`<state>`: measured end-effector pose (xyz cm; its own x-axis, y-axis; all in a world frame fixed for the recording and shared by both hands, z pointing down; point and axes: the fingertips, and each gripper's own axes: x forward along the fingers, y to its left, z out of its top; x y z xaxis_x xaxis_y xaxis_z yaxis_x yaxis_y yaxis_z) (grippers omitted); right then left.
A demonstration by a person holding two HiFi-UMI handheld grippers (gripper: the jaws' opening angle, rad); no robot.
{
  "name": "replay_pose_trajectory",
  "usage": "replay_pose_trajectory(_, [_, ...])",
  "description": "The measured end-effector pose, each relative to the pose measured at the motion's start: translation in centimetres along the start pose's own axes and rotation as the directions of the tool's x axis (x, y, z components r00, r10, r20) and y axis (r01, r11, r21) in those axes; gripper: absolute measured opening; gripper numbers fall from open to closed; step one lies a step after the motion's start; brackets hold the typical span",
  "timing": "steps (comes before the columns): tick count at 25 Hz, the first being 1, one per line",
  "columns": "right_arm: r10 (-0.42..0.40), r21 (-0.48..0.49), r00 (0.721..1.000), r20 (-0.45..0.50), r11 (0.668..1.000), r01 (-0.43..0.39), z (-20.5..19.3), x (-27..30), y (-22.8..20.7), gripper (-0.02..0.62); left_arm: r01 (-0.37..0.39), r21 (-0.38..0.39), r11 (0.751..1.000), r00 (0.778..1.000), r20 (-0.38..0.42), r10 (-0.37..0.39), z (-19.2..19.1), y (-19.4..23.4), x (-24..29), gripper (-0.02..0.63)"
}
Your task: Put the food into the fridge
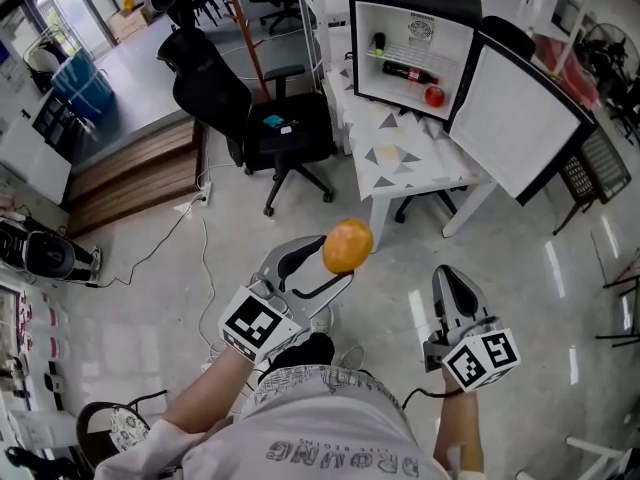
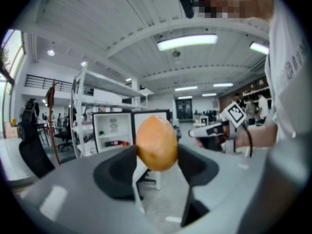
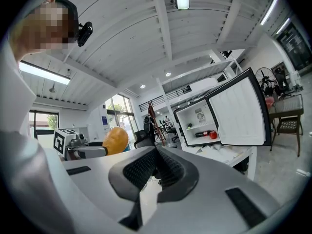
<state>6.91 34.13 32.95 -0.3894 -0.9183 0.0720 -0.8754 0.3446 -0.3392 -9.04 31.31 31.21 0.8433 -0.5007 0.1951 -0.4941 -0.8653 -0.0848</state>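
An orange fruit (image 1: pixel 347 246) is held in the air by my left gripper (image 1: pixel 335 261), whose jaws are shut on it; in the left gripper view the orange (image 2: pixel 156 143) sits pinched between both pads. My right gripper (image 1: pixel 452 290) hangs to the right, shut and empty, its ridged pads (image 3: pixel 157 167) pressed together. Ahead, the small fridge (image 1: pixel 412 43) stands on a white table (image 1: pixel 400 158) with its door (image 1: pixel 525 118) swung open. Inside it lie a cola bottle (image 1: pixel 408 72), a red apple (image 1: pixel 434 96) and a dark green item (image 1: pixel 379 41). From the right gripper view the orange (image 3: pixel 114 140) shows at the left.
A black office chair (image 1: pixel 255 118) stands left of the table. Cables (image 1: pixel 205 258) run over the pale floor. A wooden step (image 1: pixel 130 173) lies at the left, a fan (image 1: pixel 45 253) near the left edge, and a wire rack (image 1: pixel 600 163) beyond the fridge door.
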Motion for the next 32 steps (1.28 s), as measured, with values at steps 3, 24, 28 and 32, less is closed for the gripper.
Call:
replay_pose_trajectory(3, [0.001, 0.001, 1.000, 0.002, 1.000, -0.001, 0.1, 0.2, -0.5, 0.003, -0.002, 0.001, 1.000, 1.000, 0.000, 0.002, 0.1, 0.1, 0.5, 0.268])
replay_pose_trajectory(24, [-0.006, -0.017, 1.000, -0.028, 1.000, 0.006, 0.4, 7.6, -4.6, 0.003, 0.006, -0.028, 1.000, 1.000, 0.021, -0.006, -1.1, 6.8, 6.0, 0.268])
replay_pose_trajectory(28, [-0.012, -0.022, 0.999, -0.040, 1.000, 0.011, 0.5, 11.1, -5.2, 0.003, 0.018, -0.035, 0.999, 1.000, 0.009, -0.018, -1.8, 10.0, 7.6, 0.268])
replay_pose_trajectory(32, [-0.028, -0.018, 0.998, -0.050, 0.999, 0.027, 0.6, 14.7, -6.1, 0.003, 0.032, -0.047, 0.998, 0.999, 0.001, -0.032, -2.2, 13.6, 9.3, 0.268])
